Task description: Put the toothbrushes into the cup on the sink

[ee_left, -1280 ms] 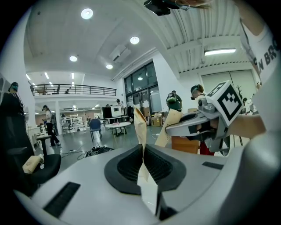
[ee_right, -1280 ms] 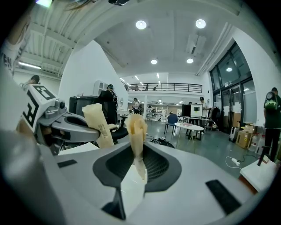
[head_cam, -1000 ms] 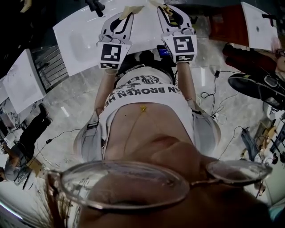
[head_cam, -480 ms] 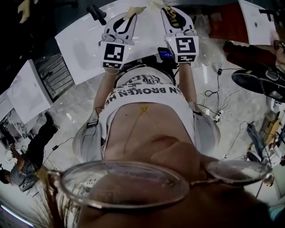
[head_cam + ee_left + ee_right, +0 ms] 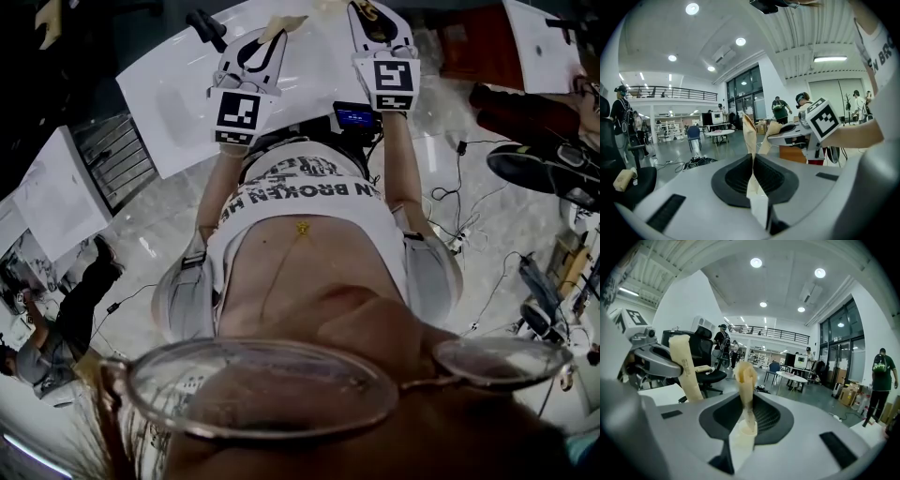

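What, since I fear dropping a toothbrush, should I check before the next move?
1. The left gripper is shut on the left toothbrush: ok.
2. The right gripper is shut on the right toothbrush: ok.
3. The two toothbrushes are apart from each other: ok.
4. The sink lies just ahead of both grippers: ok.
5. The cup is located: cannot tell; no view shows it.
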`<state>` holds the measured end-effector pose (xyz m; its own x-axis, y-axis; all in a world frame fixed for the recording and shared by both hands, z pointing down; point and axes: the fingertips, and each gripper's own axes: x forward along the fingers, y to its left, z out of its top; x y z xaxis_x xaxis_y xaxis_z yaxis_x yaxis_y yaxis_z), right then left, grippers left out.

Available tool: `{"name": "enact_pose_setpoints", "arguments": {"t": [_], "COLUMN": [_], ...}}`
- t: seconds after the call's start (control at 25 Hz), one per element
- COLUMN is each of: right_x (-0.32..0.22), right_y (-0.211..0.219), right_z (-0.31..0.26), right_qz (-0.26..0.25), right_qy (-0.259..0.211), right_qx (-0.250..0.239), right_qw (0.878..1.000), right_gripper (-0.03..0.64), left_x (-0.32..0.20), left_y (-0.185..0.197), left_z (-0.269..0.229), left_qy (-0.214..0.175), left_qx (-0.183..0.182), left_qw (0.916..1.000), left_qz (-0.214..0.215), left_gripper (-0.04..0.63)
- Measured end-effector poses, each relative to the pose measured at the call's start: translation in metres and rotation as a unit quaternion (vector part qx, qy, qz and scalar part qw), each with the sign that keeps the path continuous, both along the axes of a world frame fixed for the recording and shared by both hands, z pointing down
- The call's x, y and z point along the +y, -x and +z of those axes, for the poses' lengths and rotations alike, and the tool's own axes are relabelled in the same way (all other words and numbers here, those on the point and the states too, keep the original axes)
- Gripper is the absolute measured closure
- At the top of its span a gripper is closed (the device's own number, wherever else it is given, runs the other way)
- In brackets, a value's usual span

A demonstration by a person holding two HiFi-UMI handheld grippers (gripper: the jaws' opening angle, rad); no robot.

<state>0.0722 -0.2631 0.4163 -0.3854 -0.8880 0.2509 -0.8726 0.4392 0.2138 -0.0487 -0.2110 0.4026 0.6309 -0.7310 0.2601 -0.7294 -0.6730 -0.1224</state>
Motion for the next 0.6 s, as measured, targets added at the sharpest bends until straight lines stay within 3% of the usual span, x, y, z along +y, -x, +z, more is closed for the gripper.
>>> {"name": "enact_pose_setpoints", "arguments": {"t": [0.6], "right_x": [-0.058], "right_y": [-0.016], "right_z": [0.064], "right_qz": [0.014], "right_qy": [0.048], "right_qx": [-0.022], "right_qw": [0.999], "right_gripper": [0.540], "left_x": [0.009], "left_y": [0.026], "left_z": [0.015], "left_qy": [0.024], "left_qx": [0.010], "left_qw": [0.9988], "left_qz": [-0.042], "left_gripper": [0.575]}}
